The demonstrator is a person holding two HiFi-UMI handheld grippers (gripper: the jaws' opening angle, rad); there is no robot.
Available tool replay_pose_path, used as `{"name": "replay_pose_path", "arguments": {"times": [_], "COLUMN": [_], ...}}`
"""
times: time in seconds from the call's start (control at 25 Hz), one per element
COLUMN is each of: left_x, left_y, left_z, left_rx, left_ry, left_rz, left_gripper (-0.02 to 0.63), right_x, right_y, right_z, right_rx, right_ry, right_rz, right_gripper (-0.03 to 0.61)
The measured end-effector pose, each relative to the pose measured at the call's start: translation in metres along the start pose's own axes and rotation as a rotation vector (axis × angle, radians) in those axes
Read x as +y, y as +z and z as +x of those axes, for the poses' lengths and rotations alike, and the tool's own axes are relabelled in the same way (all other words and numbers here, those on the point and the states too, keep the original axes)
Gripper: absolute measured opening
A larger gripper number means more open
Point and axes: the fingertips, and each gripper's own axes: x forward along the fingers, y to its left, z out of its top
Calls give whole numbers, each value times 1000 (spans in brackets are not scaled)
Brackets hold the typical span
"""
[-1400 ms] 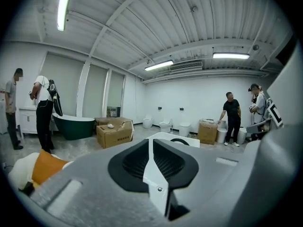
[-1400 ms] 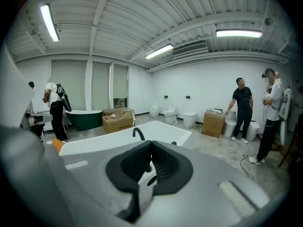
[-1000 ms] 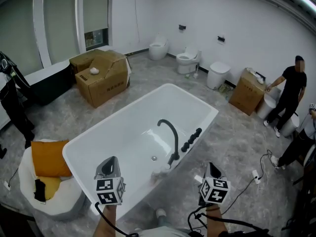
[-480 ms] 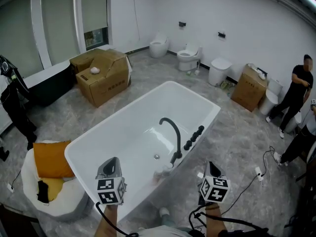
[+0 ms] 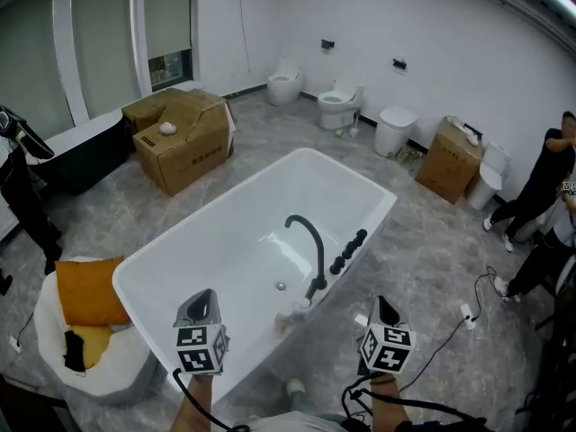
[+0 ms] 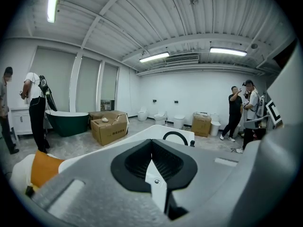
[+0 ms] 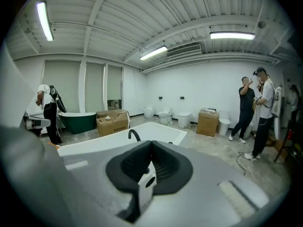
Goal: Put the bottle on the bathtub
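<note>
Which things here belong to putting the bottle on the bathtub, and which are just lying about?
Job: white bathtub; pale small object on its rim beside the black faucet, possibly the bottle; left gripper and right gripper, both shut, empty.
Lying about: cardboard boxes, toilets, orange cushion, dark green tub, bystanders.

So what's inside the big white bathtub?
Only a small drain hole shows on the bathtub floor, below the black faucet. The left tongs cover the near corner.
</note>
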Motion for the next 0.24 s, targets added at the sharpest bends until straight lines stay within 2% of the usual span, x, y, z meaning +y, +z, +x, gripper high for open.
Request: {"name": "replay_pose_path", "arguments": {"times": [0.24], "left_x": [-1], "left_y": [0], "left_z": [3], "left_rx": [10], "left_ry": [-7], "left_rz": [10], "left_gripper": [9], "right_x": [2], "right_y": [-1], "right_z": [-1], "right_rx": [3], "right_ry": [2], "right_rz": [16], "right_gripper": [2]}}
